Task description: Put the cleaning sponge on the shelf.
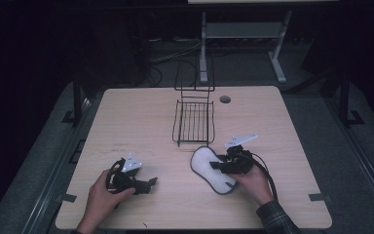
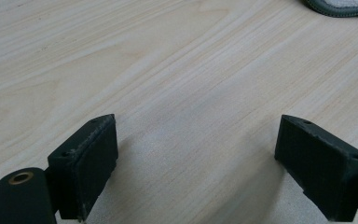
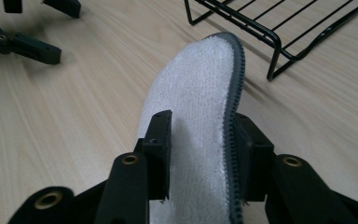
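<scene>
Left gripper (image 1: pixel 148 184) low near the table's front left, held in the left hand (image 1: pixel 102 195) — jaws wide apart, nothing between. Right gripper (image 1: pixel 215 165) in the right hand (image 1: pixel 253 181), pointing left — jaws closed partway, pads pressing from both sides.

Fleecy cloth insole (image 3: pixel 193 116); matt wood-grain table (image 1: pixel 141 122), probably laminate.

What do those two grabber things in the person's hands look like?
Both are black, with two blocky black fingers and small brass-coloured rivets at the joints. The left gripper and the right gripper each carry a grey three-cornered plate on top. A black cable loops from the right one. A dark plaid sleeve covers the right wrist.
</scene>
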